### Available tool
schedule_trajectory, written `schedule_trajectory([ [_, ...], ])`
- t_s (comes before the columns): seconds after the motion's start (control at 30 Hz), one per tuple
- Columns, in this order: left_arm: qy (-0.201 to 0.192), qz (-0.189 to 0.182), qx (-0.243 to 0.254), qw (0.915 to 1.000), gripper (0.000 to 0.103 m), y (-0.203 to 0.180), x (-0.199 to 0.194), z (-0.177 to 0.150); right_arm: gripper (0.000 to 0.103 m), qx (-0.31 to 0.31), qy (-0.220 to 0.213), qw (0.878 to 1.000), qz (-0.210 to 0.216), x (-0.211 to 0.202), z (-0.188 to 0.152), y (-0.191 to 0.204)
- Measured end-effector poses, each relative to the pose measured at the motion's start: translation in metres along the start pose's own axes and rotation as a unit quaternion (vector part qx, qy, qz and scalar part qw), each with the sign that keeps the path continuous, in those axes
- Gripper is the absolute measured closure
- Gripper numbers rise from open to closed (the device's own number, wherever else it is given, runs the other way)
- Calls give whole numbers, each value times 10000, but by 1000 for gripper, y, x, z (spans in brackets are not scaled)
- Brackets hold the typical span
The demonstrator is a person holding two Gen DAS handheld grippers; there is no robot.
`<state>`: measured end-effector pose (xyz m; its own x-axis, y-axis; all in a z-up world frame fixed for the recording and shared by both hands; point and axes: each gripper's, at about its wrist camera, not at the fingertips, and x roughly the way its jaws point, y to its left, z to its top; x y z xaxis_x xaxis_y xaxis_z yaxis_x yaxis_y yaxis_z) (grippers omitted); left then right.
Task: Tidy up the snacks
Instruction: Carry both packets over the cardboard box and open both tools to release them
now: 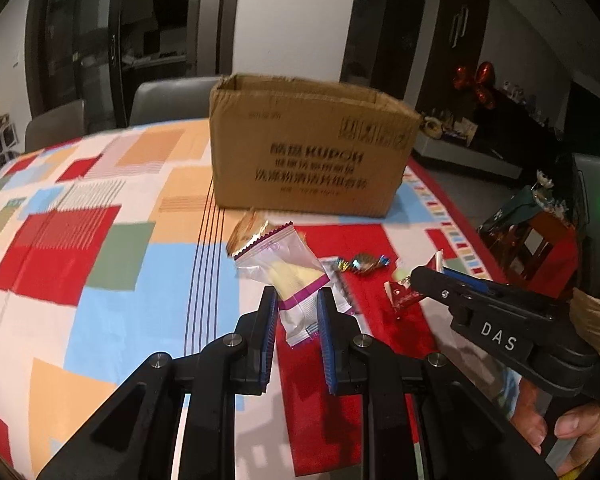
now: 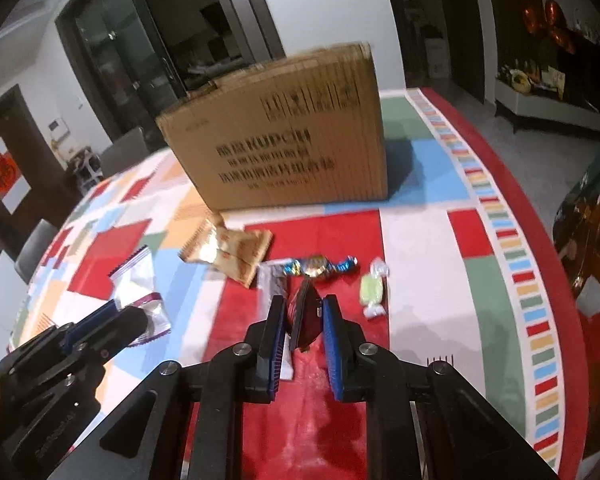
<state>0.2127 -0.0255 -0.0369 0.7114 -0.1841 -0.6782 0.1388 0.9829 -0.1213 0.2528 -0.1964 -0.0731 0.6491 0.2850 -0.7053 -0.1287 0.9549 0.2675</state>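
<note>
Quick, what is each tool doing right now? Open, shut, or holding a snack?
Left tool: shut on the white and purple snack packet.
Right tool: shut on the red snack packet.

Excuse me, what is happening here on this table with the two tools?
A person is sorting snacks with a handheld tool in each hand. The left tool has its fingers around a white and purple packet. The right tool has its fingers around a small dark red packet. More snacks lie loose on the patterned tablecloth: a golden packet, a blue foil candy and a pale green candy. An open cardboard box stands just behind them.
</note>
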Motion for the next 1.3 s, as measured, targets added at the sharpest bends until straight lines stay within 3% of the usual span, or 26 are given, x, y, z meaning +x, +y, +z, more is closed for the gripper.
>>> schedule_trajectory([
  [0.47,-368,-120,166,9991,83,-7,-15,33,84,-37,-444,9988,196,-24,27,4],
  [1.07,-1075,-142,567,9925,83,-10,-14,127,84,-380,-1356,9897,255,-45,121,17],
  [1.3,-1212,-38,716,9900,83,-7,2,163,84,-564,-1445,9878,144,-33,162,21],
])
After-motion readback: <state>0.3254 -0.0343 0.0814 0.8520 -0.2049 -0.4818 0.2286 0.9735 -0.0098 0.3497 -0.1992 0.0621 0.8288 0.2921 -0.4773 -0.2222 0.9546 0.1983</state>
